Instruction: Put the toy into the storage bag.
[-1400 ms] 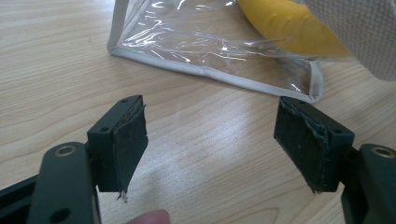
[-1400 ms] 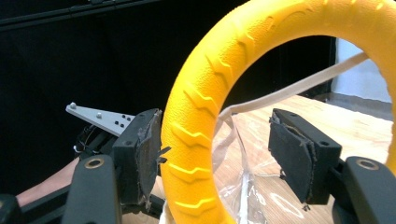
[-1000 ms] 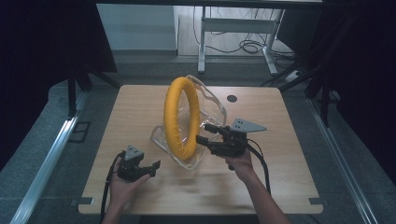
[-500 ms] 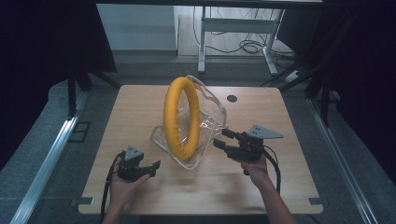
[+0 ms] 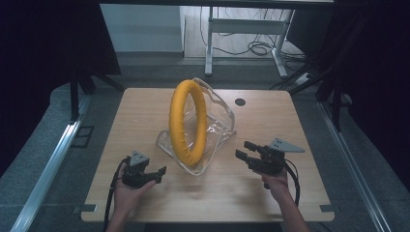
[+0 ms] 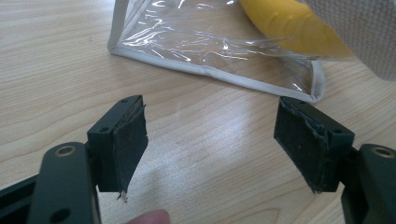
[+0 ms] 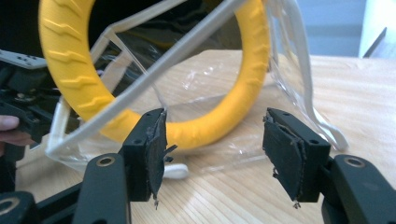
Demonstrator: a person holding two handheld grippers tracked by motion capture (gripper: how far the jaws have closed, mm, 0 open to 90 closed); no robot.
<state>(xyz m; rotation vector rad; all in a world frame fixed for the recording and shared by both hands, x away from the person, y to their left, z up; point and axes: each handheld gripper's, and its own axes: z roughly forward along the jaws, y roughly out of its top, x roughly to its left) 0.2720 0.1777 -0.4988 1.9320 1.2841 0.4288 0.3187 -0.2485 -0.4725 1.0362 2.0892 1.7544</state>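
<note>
Both hand-held grippers, left (image 5: 162,170) and right (image 5: 243,150), stood with jaws apart and empty, flanking a clear bag (image 5: 218,126) at mid-counter (image 5: 290,116). A yellow ring (image 5: 186,121) stood upright in it, half out. Bagging seemed underway; the next move likely called for gripping the bag's white-trimmed rim.

You have one yellow ring (image 5: 187,122) and one clear plastic bag (image 5: 218,126) on one desk (image 5: 145,121). You hold two hand-held grippers: one left hand-held gripper (image 5: 162,171), one right hand-held gripper (image 5: 243,149), each with two jaws.
</note>
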